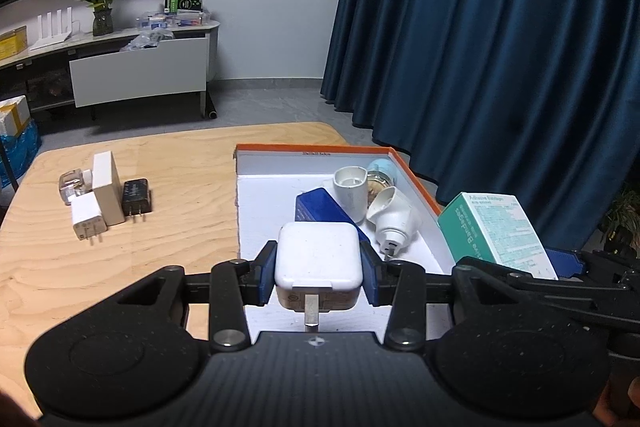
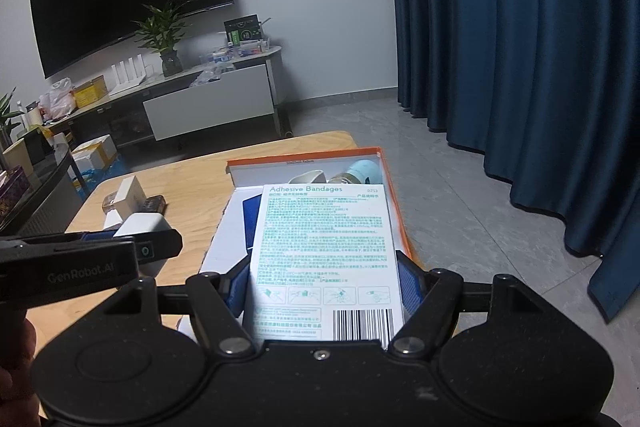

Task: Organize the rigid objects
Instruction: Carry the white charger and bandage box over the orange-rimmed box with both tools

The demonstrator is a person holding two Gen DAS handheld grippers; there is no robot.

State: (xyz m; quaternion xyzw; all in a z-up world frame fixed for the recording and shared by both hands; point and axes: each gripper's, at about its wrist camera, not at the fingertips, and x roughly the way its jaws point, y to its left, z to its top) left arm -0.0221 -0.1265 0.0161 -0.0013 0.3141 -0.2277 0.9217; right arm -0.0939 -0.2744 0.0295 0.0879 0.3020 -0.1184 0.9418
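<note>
Left claw [image 1: 319, 269] clamps smooth rounded white charger [image 1: 319, 259]; the right claw [image 2: 325, 281] grips what looks like a flat cardboard bandage box [image 2: 326, 259].

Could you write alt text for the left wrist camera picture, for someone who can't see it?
The left gripper holds a white charger above the near end of an orange-rimmed box that contains white plugs and a blue box. Further left on the wooden table stand several small chargers, and a bandage box is at the right.
</note>
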